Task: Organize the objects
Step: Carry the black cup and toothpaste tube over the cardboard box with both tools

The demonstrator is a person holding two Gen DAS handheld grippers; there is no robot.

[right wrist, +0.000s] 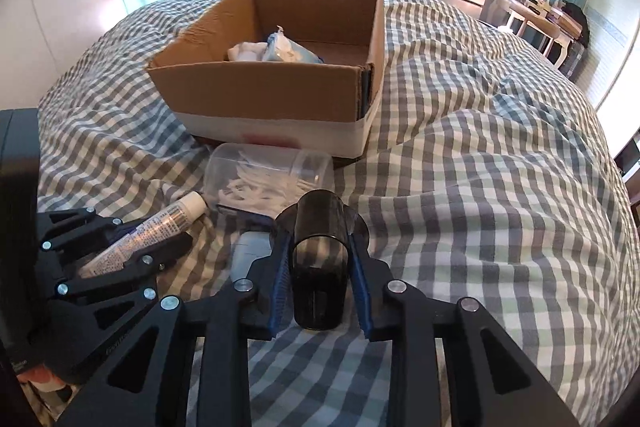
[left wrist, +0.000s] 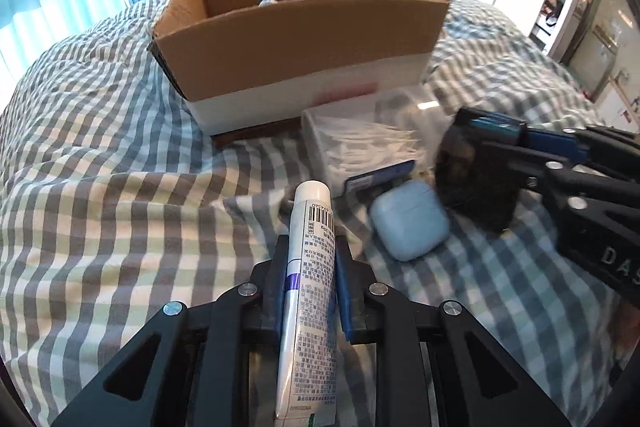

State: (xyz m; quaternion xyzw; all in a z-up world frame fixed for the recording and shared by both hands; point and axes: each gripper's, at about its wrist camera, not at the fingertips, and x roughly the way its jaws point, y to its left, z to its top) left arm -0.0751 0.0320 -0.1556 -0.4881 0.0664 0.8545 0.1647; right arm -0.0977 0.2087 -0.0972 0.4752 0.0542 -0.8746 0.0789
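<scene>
My left gripper (left wrist: pixel 310 247) is shut on a white printed tube (left wrist: pixel 310 267), cap pointing forward, above the checked bedcover; it also shows in the right wrist view (right wrist: pixel 160 227). My right gripper (right wrist: pixel 318 247) is shut on a dark translucent cup (right wrist: pixel 320 259), also seen in the left wrist view (left wrist: pixel 476 167). An open cardboard box (left wrist: pixel 296 43) stands ahead on the bed, with white and blue packets (right wrist: pixel 280 51) inside. A clear jar of white sticks (right wrist: pixel 268 179) lies on its side before the box. A light blue earbud case (left wrist: pixel 408 223) lies right of the tube.
A dark blue flat item (left wrist: pixel 380 179) lies beside the jar. The checked bedcover (right wrist: pixel 480 187) stretches wide to the right of the box. Curtains, a desk, a mirror and a fridge stand behind the bed.
</scene>
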